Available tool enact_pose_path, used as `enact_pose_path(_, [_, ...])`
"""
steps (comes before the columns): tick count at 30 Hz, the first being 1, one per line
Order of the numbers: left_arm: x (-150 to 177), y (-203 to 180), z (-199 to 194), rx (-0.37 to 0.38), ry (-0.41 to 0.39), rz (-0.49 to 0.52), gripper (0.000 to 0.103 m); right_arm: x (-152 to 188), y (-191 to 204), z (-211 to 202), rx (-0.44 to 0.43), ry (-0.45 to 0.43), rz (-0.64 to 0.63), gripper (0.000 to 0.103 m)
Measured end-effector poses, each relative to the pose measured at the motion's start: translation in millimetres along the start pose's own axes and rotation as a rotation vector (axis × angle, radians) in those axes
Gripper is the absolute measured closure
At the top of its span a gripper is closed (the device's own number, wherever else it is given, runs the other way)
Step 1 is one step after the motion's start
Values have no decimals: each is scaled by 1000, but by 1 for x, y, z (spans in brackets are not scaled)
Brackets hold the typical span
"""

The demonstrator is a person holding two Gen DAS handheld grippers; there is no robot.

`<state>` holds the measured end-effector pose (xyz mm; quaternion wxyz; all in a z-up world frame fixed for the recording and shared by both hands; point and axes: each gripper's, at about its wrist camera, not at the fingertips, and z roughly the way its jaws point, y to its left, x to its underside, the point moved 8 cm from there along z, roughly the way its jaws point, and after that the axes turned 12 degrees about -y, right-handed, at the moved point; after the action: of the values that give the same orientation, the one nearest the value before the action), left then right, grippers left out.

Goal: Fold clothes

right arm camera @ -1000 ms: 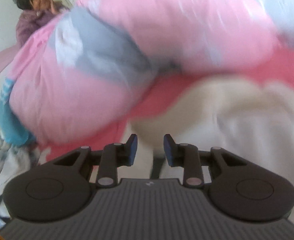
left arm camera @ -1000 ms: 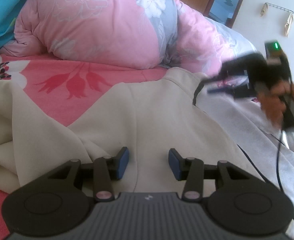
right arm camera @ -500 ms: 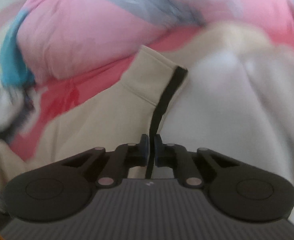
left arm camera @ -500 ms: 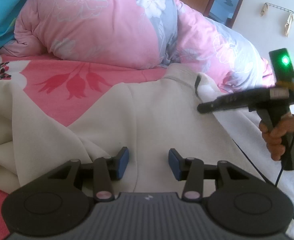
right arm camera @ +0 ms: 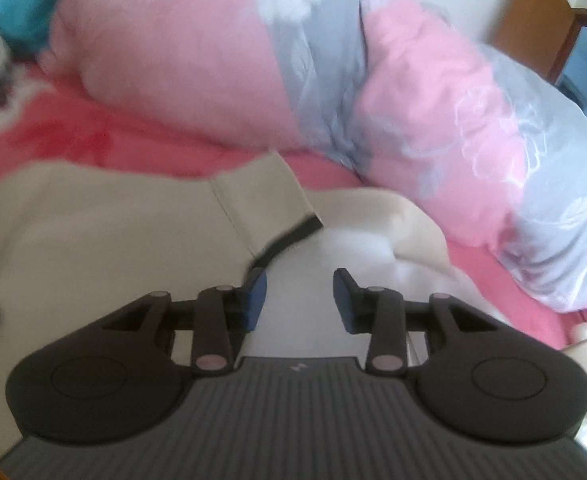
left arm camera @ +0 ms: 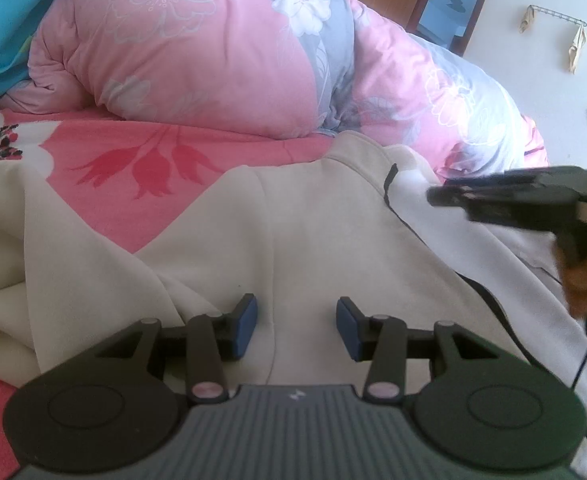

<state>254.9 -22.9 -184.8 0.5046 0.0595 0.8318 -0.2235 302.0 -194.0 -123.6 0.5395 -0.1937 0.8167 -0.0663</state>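
A cream zip jacket lies spread on the pink bed, its white lining showing on the right beside the black zipper edge. My left gripper hovers open over the jacket's body with nothing between its blue pads. My right gripper is opening, nothing pressed between its pads; the zipper edge lies just ahead of its left pad. In the left wrist view the right gripper shows side-on at the right, a hand on its handle, off the collar.
A bulky pink and grey floral quilt is piled behind the jacket. The pink tulip-print sheet shows at left. A blue blanket lies at far left. A wooden-framed mirror and wall hooks stand behind.
The right gripper was shut on the jacket's black zipper edge half a second ago; it has let go, opened and drawn back to the right. The left gripper stayed still.
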Motion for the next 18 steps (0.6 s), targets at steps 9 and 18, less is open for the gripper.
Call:
enact_pose_path(9, [0,0,0,0,0,-1,58,51,29,-21,-136,115,-133,98])
enact_pose_path(18, [0,0,0,1,-1,-1,58,55,24,-18,-119,112,-112,98])
